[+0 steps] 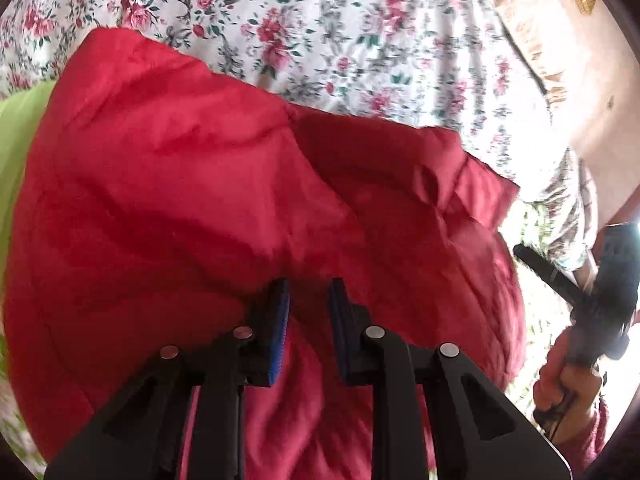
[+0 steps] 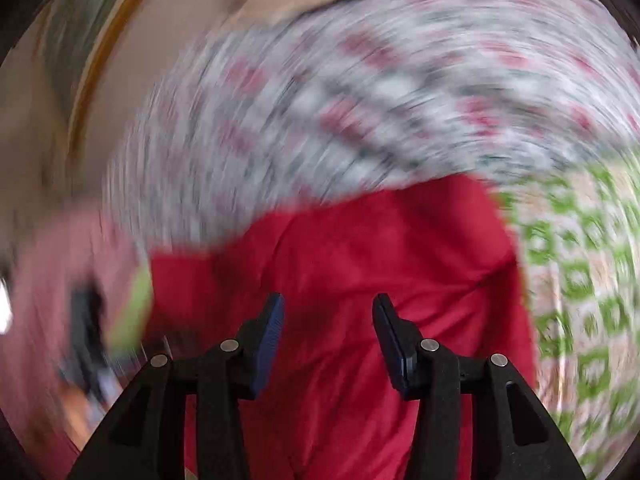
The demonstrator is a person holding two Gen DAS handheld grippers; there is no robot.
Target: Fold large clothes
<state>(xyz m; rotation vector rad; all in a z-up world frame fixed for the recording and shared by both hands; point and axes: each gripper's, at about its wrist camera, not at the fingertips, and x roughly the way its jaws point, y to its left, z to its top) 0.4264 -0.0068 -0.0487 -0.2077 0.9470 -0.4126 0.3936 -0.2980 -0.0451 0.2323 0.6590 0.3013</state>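
Item: red garment (image 1: 224, 184), lying bunched on the floral bedsheet (image 1: 320, 20). Your left gripper (image 1: 308, 292) is pinching a fold of it; your right gripper (image 2: 328, 308) is hovering above it, jaws apart, empty.

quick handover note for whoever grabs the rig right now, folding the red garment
Left gripper: fingers nearly closed, red cloth bunched between them; looks like a grip, though a small gap shows.
Right gripper: open, nothing held, above the cloth; view blurred.
Red garment: on the floral sheet, one layer folded over, wrinkled.
Left: probably regrasp with the right, finish the fold, smooth.
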